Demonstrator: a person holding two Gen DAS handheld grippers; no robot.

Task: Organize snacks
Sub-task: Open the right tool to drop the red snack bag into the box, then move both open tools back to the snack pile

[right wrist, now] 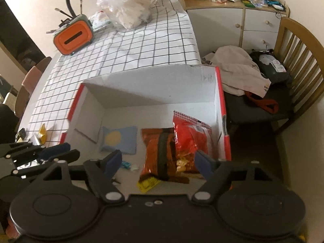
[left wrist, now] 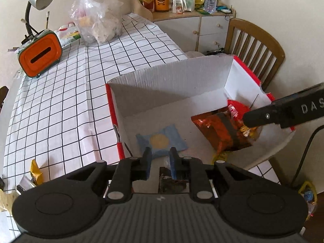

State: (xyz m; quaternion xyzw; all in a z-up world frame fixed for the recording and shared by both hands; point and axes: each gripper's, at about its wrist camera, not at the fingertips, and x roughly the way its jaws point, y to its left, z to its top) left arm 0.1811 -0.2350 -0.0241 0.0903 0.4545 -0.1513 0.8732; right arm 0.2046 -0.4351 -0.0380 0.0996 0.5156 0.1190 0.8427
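I have both tools over the open white box with red edges (right wrist: 219, 93), which sits on the checked tablecloth (left wrist: 66, 93) at the table's near corner. My right gripper (right wrist: 160, 160) hangs above the box's near edge with its blue pads spread wide and nothing pinched between them; the orange-and-brown snack bag (right wrist: 156, 151) and the red snack bag (right wrist: 188, 135) lie on the box floor just beyond the pads, the red one leaning on the orange one, both against the box's right wall. A flat pale-blue packet with a yellow circle (right wrist: 119, 139) lies on the box floor toward its left wall, apart from the two bags. My left gripper (left wrist: 160, 158) sits at the box's near left corner, its pads drawn close with a narrow gap and nothing in it. A few loose wrappers (left wrist: 36, 172) wait on the cloth left of the box. An orange tissue holder (left wrist: 40, 56) stands well behind the box.
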